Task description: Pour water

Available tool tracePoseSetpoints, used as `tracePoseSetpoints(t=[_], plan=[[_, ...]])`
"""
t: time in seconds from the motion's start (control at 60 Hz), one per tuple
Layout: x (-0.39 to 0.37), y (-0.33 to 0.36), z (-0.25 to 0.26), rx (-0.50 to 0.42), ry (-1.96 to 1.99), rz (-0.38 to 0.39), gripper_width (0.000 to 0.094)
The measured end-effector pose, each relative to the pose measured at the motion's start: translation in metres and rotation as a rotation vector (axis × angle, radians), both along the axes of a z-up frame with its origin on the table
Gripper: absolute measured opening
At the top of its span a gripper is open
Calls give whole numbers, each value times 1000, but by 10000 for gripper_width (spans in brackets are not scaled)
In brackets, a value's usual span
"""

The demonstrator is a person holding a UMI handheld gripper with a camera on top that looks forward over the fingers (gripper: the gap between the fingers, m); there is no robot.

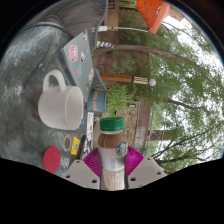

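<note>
The bottle [112, 150] is standing upright between the fingers [113, 172], which are pressing on its lower sides with their magenta pads [93, 160]; it carries a dark cap and a round green logo on a pale label. The gripper is pointing forward and level, with the bottle rising just ahead of it. To the left of the bottle, a white mug [58, 100] is sitting on a round glass table [35, 55], handle turned away from the fingers. Beyond the mug, a patterned card [77, 52] is lying flat on the glass. Near the left finger, a pink disc [51, 157] and a small yellow-rimmed thing [68, 143] are resting on the table edge. Behind everything, trees [175, 90] and wooden posts are filling an outdoor setting, with something orange [155, 12] hanging above.
</note>
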State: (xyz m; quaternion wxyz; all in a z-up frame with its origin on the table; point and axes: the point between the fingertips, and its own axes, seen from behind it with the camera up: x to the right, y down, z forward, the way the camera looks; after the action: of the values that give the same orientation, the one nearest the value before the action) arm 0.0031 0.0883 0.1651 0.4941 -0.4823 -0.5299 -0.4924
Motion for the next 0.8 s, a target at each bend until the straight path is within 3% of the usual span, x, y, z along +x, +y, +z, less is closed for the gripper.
tracePoseSetpoints(t=[0.15, 0.3, 0.383, 0.4, 0.533, 0.667, 0.8], plan=[[-13, -1, -1, 30, -478, 33, 270], [-22, -3, -7, 69, -647, 55, 275], [-26, 0, -8, 45, -700, 104, 275], [-26, -10, -12, 76, -709, 84, 275], [-29, -1, -6, 52, -700, 128, 276], [-36, -1, 29, 96, -448, 148, 276], [-18, -1, 71, 73, 281, 117, 275]])
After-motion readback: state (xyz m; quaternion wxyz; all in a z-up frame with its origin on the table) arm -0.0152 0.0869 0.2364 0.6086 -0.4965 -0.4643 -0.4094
